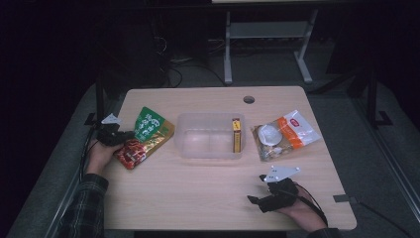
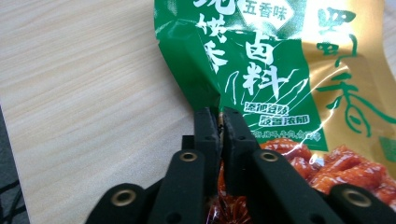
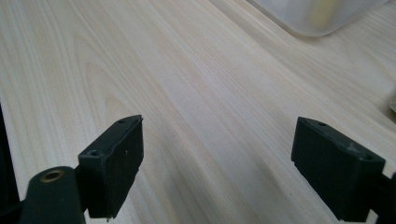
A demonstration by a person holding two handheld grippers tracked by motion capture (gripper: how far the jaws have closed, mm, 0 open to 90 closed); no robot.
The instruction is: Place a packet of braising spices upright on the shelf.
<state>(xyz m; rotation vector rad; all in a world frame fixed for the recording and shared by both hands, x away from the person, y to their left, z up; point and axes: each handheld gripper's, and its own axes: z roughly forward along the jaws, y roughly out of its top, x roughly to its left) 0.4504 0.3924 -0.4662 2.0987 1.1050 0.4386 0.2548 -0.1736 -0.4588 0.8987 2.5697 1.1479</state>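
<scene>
Table holds a clear bin at centre and a green-gold snack bag at its left edge. Left gripper is clamped on the bag's near edge. Grip is thin, so I'd lift slowly and keep the seam deep in the jaws. Right gripper idles near the front, jaws wide, nothing between. Bag print reads 五香味, 卤料.

snack pouch | green-gold, red food print | flat, table's left side, edge pinched
</scene>
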